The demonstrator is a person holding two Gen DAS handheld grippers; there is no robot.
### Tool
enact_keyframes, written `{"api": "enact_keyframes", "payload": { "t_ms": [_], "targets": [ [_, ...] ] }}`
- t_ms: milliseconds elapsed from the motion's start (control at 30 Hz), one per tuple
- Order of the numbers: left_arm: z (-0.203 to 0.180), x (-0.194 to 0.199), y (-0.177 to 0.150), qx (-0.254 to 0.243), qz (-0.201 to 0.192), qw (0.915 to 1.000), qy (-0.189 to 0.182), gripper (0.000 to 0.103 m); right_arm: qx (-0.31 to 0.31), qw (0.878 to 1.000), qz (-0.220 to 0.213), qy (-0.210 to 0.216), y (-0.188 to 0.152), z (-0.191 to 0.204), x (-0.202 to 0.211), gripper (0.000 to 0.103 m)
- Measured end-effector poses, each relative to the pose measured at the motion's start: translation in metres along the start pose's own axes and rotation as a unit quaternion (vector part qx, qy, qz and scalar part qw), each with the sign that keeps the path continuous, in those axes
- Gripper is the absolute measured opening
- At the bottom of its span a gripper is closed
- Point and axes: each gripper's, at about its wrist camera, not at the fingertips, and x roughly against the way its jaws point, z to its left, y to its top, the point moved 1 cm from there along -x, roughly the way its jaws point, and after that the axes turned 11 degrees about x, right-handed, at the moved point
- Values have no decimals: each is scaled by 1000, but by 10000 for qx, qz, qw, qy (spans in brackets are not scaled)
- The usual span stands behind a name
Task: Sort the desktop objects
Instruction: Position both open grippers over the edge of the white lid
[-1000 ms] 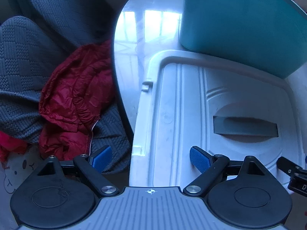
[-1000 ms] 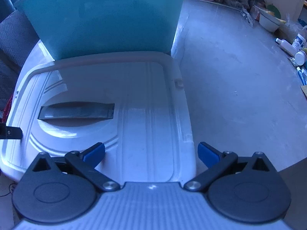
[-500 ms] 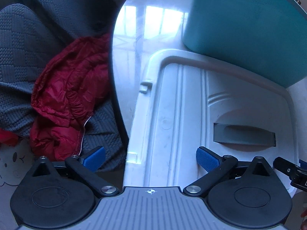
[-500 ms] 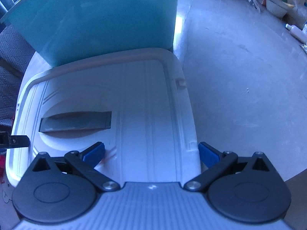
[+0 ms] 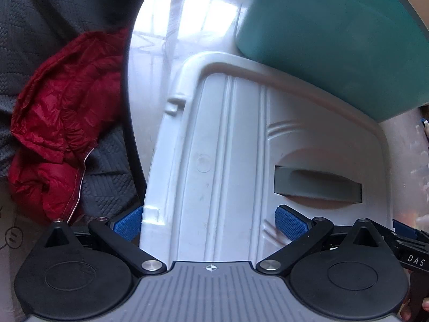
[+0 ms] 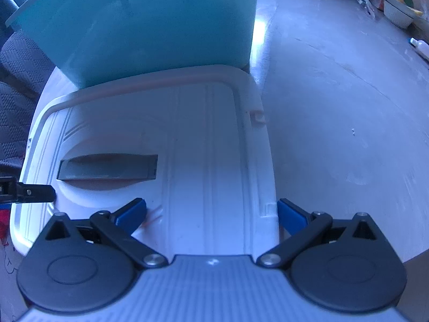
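Both grippers have crept outward over the last second so each now straddles a side edge of the white storage-box lid. My left gripper is spread wide: its left blue pad sits just off the lid's left edge, low left of centre in the left wrist frame, and the right pad is over the lid surface below the grey recessed handle. Can't tell if either pad touches the plastic. My right gripper is likewise spread: left pad over the lid near the handle recess, right pad just outside the lid's right edge, at lower right of centre in the right wrist frame. The lid fills the middle of both views and lies on a glossy white table. Its far edge butts against or tucks under a teal bin filling the top of the frames; can't tell which. A red jacket lies on the dark grey sofa at left in the left wrist view. Tip of my left gripper shows at the left edge of the right wrist view.
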Motion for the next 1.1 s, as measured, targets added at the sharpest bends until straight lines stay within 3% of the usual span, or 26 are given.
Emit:
{"api": "enact_keyframes", "payload": {
  "t_ms": [633,800,900,1000,1100],
  "targets": [
    [33,19,-30,57,164,9998,-114,101,191,9996,175,80,-18,19,9,103],
    [39,26,-31,130,84,9998,-91,87,103,9998,143,92,-20,18,11,103],
    [42,29,-31,176,84,9998,-88,88,195,9995,189,134,-18,18,11,100],
    [44,32,-31,221,73,9997,-81,87,42,9998,135,104,-18,8,16,85],
    [42,33,-33,218,85,9997,-78,87,119,9996,204,145,-15,6,16,84]
  ]
}}
